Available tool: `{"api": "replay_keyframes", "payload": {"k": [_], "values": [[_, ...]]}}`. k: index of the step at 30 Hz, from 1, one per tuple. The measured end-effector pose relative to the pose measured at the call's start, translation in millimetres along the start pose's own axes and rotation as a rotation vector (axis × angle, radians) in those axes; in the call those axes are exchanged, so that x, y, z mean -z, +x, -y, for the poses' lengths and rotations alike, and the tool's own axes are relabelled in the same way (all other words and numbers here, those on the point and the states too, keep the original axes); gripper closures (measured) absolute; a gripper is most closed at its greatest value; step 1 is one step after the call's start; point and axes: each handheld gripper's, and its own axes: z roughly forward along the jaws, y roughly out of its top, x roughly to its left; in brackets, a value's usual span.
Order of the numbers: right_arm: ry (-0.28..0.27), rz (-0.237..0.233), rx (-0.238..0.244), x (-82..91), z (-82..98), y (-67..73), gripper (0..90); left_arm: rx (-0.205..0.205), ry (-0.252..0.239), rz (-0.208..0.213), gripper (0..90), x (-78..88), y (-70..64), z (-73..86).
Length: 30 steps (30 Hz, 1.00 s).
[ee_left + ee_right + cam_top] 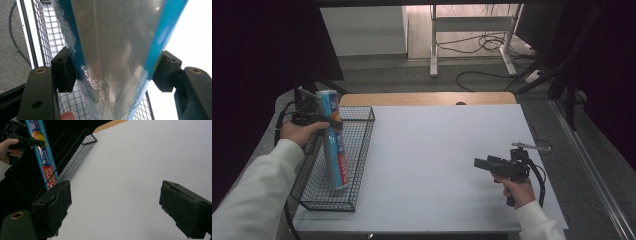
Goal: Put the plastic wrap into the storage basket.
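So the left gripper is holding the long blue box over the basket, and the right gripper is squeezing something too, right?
Not quite. The right gripper is open with nothing between its jaws, as the right gripper view shows. The left gripper does hold the blue box over the basket.

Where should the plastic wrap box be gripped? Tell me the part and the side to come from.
Grip the plastic wrap box near its upper end, across its narrow width, coming in from the side. It is long and slim and stands tilted in the wire basket, so its top is free. The left gripper already clamps it there; the right gripper is open over the table.
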Motion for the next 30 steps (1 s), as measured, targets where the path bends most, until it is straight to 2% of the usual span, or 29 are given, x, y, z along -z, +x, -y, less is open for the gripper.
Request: {"api": "replay_keyframes", "payload": {"k": [4, 10, 15, 23, 30], "values": [[-0.001, 0.0, 0.0, -0.2, -0.1, 0.2, 11.0, 0.034, 0.009, -0.005, 31.9, -15.6, 4.0, -10.2], [-0.004, 0.005, 0.0, 0.5, -0.5, -0.8, 11.1, 0.045, 0.018, -0.009, 31.8, -32.6, 5.4, -19.1], [-0.003, 0.014, 0.002, 1.0, 0.0, -1.0, 11.0, 0.06, 0.047, -0.01, 31.8, -47.6, 7.9, -23.0], [0.001, 0.019, 0.001, 0.0, 0.1, -1.7, 11.0, 0.055, 0.062, -0.02, 31.8, -54.2, 6.5, -24.6], [-0.003, 0.02, 0.002, 0.3, 0.0, -1.9, 11.0, 0.081, 0.072, -0.02, 31.7, -57.3, 10.5, -26.6]]}}
